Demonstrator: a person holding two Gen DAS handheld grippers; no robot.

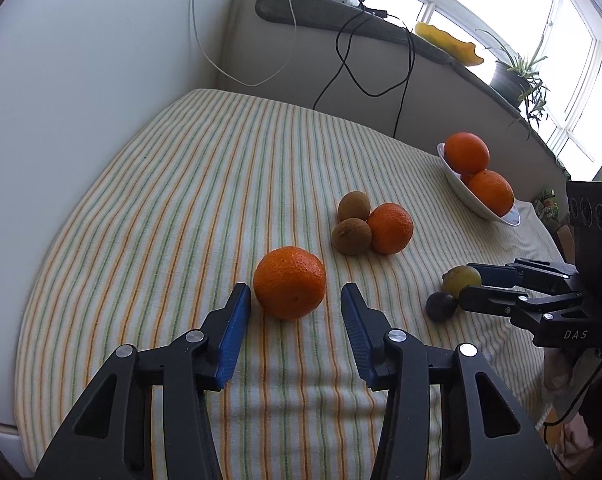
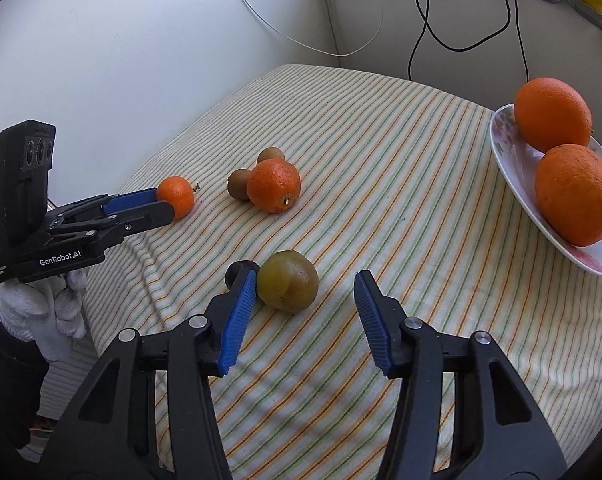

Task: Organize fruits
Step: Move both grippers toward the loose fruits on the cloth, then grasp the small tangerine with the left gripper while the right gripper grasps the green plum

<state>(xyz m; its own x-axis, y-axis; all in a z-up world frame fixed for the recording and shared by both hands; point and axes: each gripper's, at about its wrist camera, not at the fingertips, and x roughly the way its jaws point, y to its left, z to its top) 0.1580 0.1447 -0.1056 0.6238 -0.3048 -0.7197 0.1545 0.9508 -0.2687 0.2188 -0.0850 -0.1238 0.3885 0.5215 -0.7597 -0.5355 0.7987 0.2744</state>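
Observation:
A mandarin (image 1: 289, 282) lies on the striped cloth between the blue pads of my left gripper (image 1: 296, 287). The left pad is almost against it and the right pad stands clear, so the gripper is open. My right gripper (image 2: 307, 276) is open around a yellow-green plum (image 2: 287, 280); its left pad touches the plum, while a gap shows at the right pad. A dark plum (image 2: 239, 270) sits just behind that left pad. A white bowl (image 2: 513, 168) at the right holds two oranges (image 2: 553, 114).
Two kiwis (image 1: 354, 206) and another orange (image 1: 390, 228) cluster mid-table. The striped cloth (image 1: 181, 200) drops off at the table's edges. Cables (image 1: 341, 60) hang down the wall behind. A potted plant (image 1: 513, 76) stands on the sill. A gloved hand (image 2: 41, 312) holds the left gripper.

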